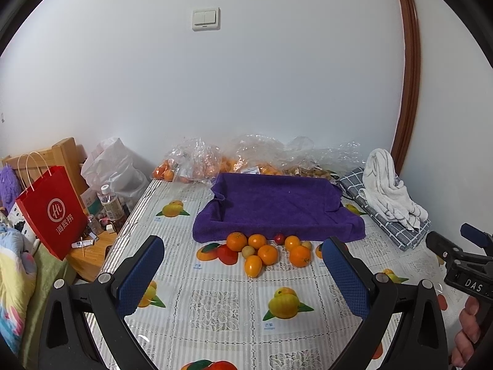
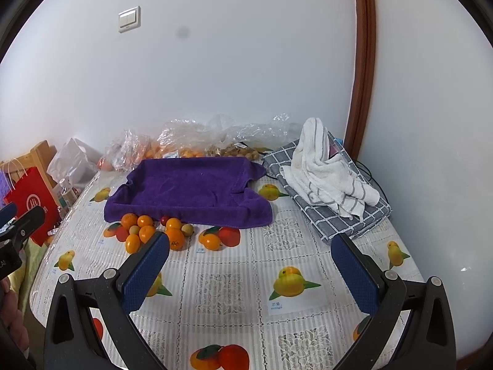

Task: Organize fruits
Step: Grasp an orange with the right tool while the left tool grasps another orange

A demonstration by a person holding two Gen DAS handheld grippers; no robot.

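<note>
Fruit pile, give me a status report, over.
Left gripper open, empty. Right gripper open, empty. Loose fruit pile on tablecloth, against purple towel tray, tray empty. Nothing blocking approach.

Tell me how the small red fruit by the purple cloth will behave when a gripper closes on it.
The small red fruit looks round and glossy, so it may roll or slip from the pads. It sits against the purple cloth among oranges, so an open left gripper would probably nudge its neighbours.
</note>
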